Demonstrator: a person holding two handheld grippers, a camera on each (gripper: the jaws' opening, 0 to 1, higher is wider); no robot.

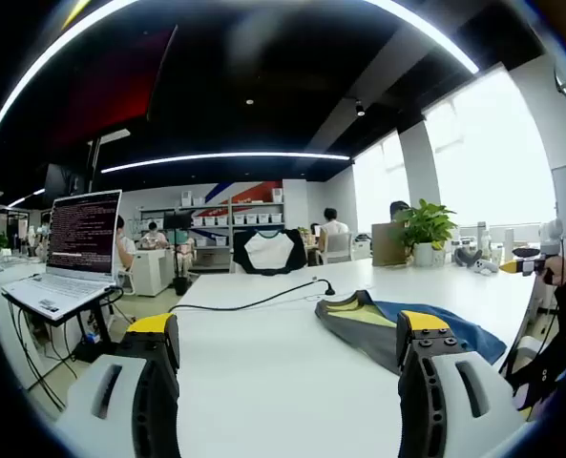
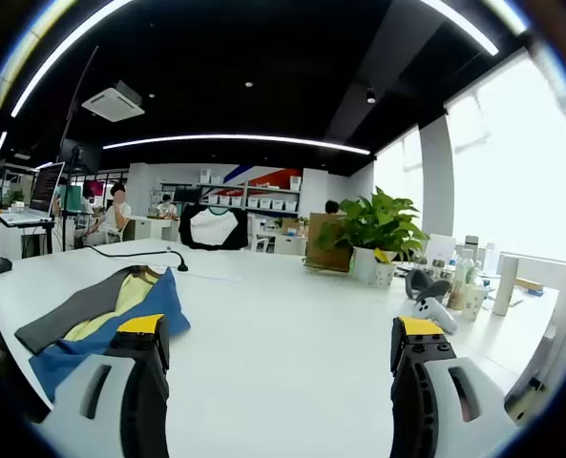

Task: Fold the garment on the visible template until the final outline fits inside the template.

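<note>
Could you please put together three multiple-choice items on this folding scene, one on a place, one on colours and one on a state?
1. Where does the garment lie in the right gripper view?
A. On the white table, left of the view's own jaws' gap
B. On the floor
C. Draped over the potted plant

2. Which colours does the garment show?
A. Red and white
B. Grey, yellow and blue
C. All black

3. How do the left gripper and the right gripper stand?
A. Both shut on the garment
B. One shut, one open
C. Both open, holding nothing

Answers: 1 A, it lies crumpled on the tabletop at the left; 2 B, a grey panel, yellow inside, blue edge; 3 C, each pair of jaws stands wide apart with bare table between.
</note>
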